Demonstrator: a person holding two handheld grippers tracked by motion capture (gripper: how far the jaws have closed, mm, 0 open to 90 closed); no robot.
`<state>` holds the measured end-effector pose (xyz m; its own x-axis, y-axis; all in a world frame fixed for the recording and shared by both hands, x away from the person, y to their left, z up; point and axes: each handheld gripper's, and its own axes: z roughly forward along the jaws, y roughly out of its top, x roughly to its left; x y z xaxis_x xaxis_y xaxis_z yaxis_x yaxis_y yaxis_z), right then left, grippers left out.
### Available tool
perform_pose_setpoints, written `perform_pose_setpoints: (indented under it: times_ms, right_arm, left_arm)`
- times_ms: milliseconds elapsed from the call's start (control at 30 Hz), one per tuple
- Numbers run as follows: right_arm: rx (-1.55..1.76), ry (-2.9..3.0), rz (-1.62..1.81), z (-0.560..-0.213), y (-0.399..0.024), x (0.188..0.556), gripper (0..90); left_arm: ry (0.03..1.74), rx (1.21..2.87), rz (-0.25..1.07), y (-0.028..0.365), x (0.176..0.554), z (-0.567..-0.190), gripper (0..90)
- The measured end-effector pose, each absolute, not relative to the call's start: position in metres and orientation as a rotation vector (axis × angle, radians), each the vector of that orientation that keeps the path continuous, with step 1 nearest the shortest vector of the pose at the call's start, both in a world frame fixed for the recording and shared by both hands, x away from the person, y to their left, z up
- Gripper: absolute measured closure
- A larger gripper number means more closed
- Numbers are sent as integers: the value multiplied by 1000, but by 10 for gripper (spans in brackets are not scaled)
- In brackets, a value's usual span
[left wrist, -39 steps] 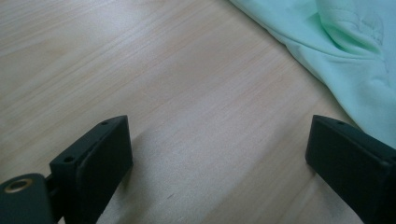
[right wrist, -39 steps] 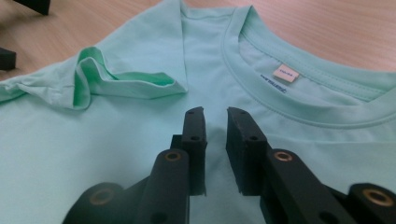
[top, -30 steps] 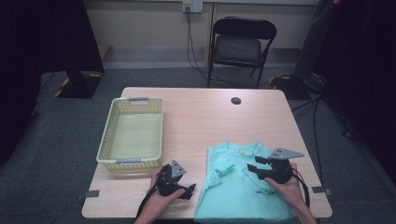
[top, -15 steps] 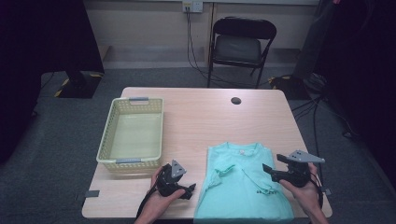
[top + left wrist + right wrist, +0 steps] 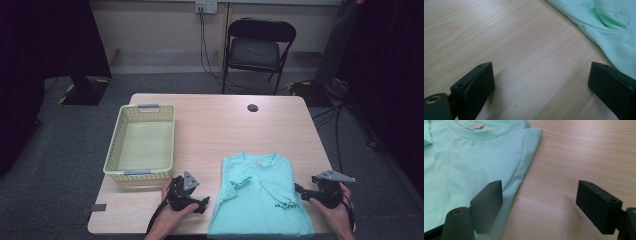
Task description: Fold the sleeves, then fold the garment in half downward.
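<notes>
Both jaws released: right gripper (image 5: 302, 190) just opened at the t-shirt (image 5: 260, 197) on the table's near edge, left gripper (image 5: 202, 202) idle; a shallow regrip likely catches one layer, undoing the fold.

A pale yellow basket (image 5: 142, 145) is being carried on the left part of the wooden surface (image 5: 220, 120); a small black disc (image 5: 252, 107) is lying near its far edge; a black folding chair (image 5: 257, 50) is being kept behind it.
</notes>
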<state>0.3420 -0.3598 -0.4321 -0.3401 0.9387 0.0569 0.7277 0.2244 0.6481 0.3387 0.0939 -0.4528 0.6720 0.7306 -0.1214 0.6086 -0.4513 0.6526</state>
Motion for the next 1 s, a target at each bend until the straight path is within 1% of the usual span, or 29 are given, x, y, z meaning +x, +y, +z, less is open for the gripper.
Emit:
perform_pose_setpoints:
  times_ms: [100, 367, 400, 667, 767, 800, 867, 1000]
  right_arm:
    - [1547, 2165, 815, -439, -362, 342, 201]
    - [1532, 2173, 808, -439, -362, 342, 198]
    - [1532, 2173, 808, -439, -362, 342, 198]
    - [1543, 2162, 804, -439, -361, 341, 198]
    - [1533, 2175, 812, -438, -361, 340, 201]
    - [1531, 2181, 811, -438, -361, 340, 205]
    - [1529, 2187, 817, -435, -361, 339, 213]
    - [1517, 2180, 870, -428, -358, 336, 220]
  left_arm:
    - [1027, 2200, 230, 94, 339, -453, 65]
    - [1033, 2196, 227, 94, 338, -453, 66]
    - [1040, 2190, 229, 94, 338, -453, 81]
    - [1038, 2212, 215, 93, 338, -450, 91]
    - [1006, 2243, 192, 92, 340, -448, 128]
    - [1011, 2244, 197, 92, 340, -447, 125]
    - [1009, 2224, 162, 92, 339, -446, 132]
    - [999, 2155, 136, 92, 334, -432, 145]
